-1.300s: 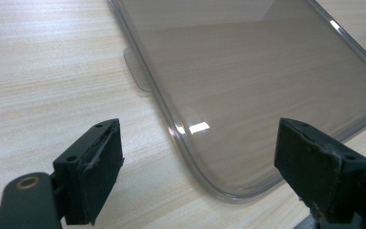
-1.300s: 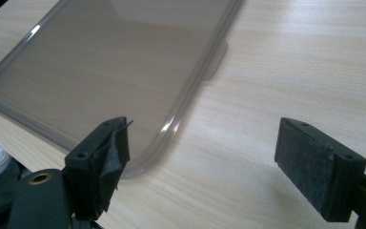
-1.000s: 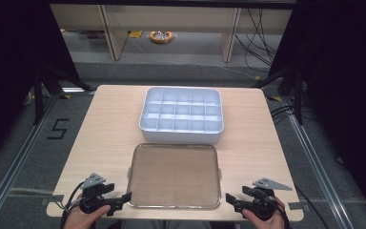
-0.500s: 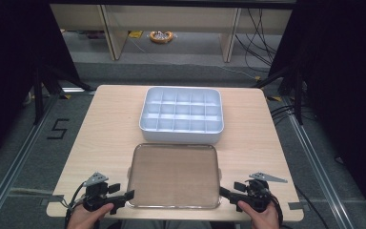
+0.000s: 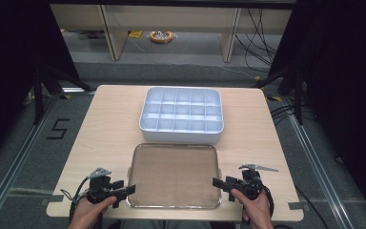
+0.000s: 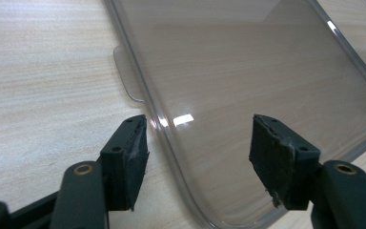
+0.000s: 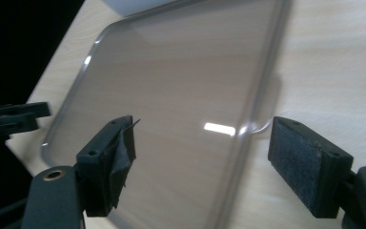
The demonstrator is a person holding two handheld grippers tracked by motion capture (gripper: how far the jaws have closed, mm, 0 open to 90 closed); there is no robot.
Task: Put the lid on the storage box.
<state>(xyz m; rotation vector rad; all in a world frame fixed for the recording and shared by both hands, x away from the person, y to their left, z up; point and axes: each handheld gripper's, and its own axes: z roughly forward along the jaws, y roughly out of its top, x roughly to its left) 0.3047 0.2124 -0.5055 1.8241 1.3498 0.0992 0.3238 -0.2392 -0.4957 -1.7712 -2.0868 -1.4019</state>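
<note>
the clear lid lies flat on the table just before the white box; left gripper, jaws just closing, and right gripper, likewise, both gape astride its side rims, gripping nothing.

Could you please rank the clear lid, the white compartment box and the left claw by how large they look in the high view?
1. Clear lid
2. White compartment box, nearly alike; it lies farther away
3. Left claw

High view overhead, facing forward-down; both gripper views close, low, sharing clear lid.
</note>
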